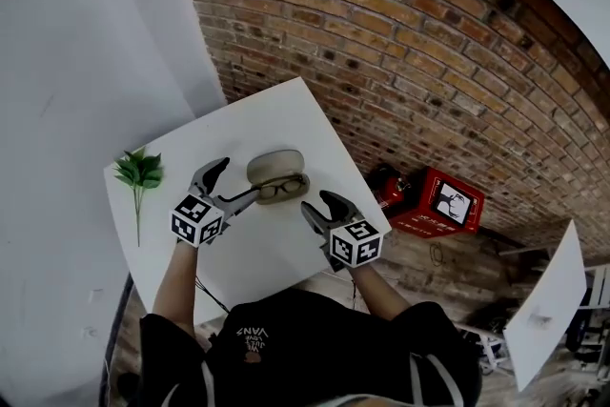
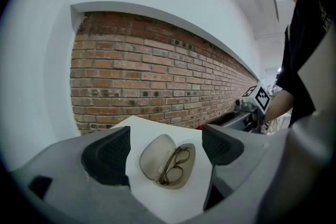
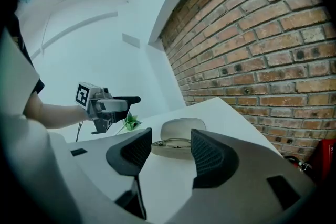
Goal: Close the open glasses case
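A beige glasses case [image 1: 277, 176] lies open on the white table [image 1: 257, 243], lid tipped back toward the brick wall, with dark-framed glasses [image 1: 282, 189] in its tray. My left gripper [image 1: 235, 182] is open just left of the case, nothing between its fingers; in the left gripper view the case [image 2: 167, 159] lies ahead between the jaws. My right gripper [image 1: 321, 209] is open a little to the case's right and nearer me, apart from it. The right gripper view shows the case [image 3: 178, 137] ahead, lid raised, and the left gripper [image 3: 134, 99] beyond it.
A green plant sprig [image 1: 139, 172] lies near the table's left edge. Beyond the table's far and right edges is a brick wall [image 1: 410, 62], with a red box [image 1: 440, 203] on the floor below at the right.
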Tool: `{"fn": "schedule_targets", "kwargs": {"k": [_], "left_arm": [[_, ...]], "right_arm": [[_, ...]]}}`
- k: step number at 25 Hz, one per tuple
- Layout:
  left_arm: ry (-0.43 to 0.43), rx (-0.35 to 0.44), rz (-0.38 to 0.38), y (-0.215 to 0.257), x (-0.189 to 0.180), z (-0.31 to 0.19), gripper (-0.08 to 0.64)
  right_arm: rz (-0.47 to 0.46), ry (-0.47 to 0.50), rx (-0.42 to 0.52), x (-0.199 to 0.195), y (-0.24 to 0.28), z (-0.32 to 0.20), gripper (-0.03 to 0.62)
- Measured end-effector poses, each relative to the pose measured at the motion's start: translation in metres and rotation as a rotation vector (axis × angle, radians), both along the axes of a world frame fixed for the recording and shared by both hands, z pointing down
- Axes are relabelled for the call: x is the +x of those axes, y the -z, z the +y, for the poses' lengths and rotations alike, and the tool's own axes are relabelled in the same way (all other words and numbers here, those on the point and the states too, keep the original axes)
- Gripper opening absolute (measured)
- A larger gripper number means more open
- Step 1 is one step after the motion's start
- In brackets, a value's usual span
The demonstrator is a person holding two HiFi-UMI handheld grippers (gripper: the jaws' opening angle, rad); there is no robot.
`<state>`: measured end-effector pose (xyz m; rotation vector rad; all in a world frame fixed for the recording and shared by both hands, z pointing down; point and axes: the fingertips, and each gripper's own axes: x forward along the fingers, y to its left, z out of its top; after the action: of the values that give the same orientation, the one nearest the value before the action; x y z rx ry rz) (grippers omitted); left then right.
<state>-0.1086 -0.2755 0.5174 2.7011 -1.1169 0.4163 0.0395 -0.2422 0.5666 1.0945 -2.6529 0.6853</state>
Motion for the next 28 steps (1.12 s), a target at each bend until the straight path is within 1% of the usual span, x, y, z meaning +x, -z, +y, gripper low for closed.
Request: {"fn": "schedule_targets", "kwargs": {"k": [2,4,10,14,18,23,28], "left_arm": [[-0.037,-0.029,0.008,-0.014,0.003,-0.008,0.434],[-0.055,-0.056,0.034,-0.026,0.006,-0.016,0.442],[-0.063,-0.126,0.100,-0.060,0.008,-0.038,0.449],[-0.074,-0.163,0.144,-0.079,0.010,-0.052,0.458],[-0.088,-0.214,0.161,-0.099,0.013,-0.059,0.466],[-0.110,-0.236,0.174,-0.106,0.016,-0.057,0.468],[-0.162,-0.249,0.189,-0.105,0.026,-0.050,0.468]], "right_arm": [[0.012,-0.005,-0.011,-0.004,-0.008,-0.009,0.216],[0.025,-0.006,-0.020,-0.007,-0.016,-0.017,0.216],[0.057,-0.002,-0.024,-0.018,-0.036,-0.037,0.212],[0.090,0.021,-0.031,-0.026,-0.049,-0.046,0.212],[0.106,0.022,-0.058,-0.030,-0.060,-0.049,0.212],[0.119,0.027,-0.084,-0.031,-0.071,-0.047,0.212],[0.133,0.037,-0.099,-0.027,-0.076,-0.041,0.210]]}}
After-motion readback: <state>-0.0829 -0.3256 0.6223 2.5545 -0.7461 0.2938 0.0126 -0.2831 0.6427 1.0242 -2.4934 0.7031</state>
